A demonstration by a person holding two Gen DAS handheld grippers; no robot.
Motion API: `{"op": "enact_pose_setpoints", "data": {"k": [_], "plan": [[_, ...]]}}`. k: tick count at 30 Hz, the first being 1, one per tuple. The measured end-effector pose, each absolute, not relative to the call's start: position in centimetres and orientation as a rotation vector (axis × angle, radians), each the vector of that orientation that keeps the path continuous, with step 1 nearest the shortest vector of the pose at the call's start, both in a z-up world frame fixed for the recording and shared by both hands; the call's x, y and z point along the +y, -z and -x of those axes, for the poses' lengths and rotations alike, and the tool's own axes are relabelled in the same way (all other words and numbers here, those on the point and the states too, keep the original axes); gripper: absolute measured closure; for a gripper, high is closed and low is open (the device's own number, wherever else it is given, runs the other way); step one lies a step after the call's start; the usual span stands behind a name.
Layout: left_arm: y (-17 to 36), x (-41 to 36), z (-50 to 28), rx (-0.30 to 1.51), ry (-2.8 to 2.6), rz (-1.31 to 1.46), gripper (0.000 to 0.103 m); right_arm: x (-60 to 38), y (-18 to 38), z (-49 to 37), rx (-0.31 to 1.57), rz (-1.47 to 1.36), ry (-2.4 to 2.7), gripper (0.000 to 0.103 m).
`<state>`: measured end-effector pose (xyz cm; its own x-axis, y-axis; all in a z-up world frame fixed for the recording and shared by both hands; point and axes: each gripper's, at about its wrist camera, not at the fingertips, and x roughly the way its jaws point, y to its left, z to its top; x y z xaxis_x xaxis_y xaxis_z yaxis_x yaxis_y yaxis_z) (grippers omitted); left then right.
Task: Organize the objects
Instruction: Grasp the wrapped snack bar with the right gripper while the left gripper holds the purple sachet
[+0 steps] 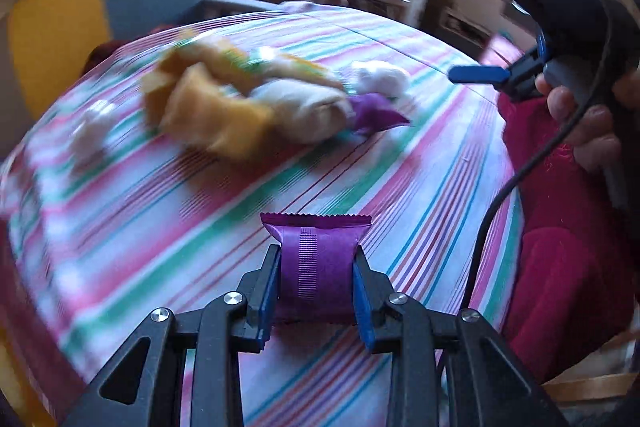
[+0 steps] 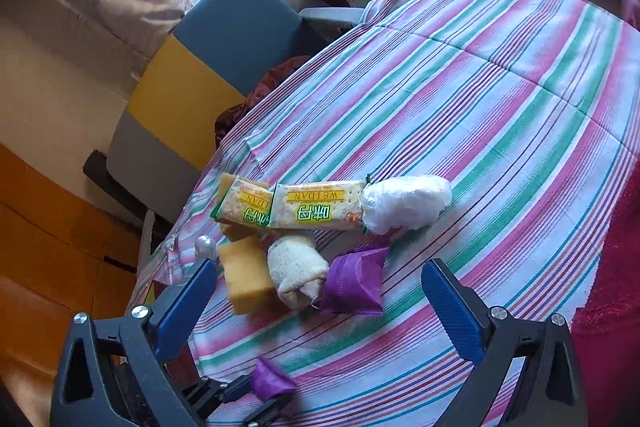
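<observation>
Purple packet [image 1: 318, 263] pinched in the left hand-held gripper [image 1: 317, 291], right hand-held gripper [image 2: 316, 303] spread wide above the striped tablecloth [image 2: 480, 99].

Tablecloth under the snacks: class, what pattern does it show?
The tablecloth is striped pink, green, blue and white; clearest in the right wrist view.

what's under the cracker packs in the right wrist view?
The two cracker packs lie partly on a yellow sponge; its corner shows behind them and a bit below. Striped tablecloth is beneath. The rest under them is hidden.
</observation>
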<state>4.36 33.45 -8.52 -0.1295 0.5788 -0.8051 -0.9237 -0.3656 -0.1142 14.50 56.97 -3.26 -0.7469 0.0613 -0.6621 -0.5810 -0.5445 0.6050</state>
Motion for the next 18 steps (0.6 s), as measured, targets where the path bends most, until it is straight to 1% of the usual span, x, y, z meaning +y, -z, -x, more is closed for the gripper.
{"op": "enact_pose_setpoints", "data": {"k": [5,10,13,18], "plan": [[8.2,29.3,-3.6,0.418,-1.805,1.014,0.071,56.4,3.4,-13.5,1.181,0.920,-2.344,0.000],[6.8,26.4,-3.7,0.377,-1.848,0.990,0.071,55.5,3.5,-12.4,1.103,1.015,-2.353,0.001],[6.0,25.6,-3.8,0.361,-1.860,0.967,0.071,54.6,3.3,-10.9,0.977,1.124,-2.376,0.003],[5.3,24.2,-3.4,0.309,-1.873,0.965,0.071,53.7,2.7,-7.2,0.681,1.281,-2.433,0.016]]}}
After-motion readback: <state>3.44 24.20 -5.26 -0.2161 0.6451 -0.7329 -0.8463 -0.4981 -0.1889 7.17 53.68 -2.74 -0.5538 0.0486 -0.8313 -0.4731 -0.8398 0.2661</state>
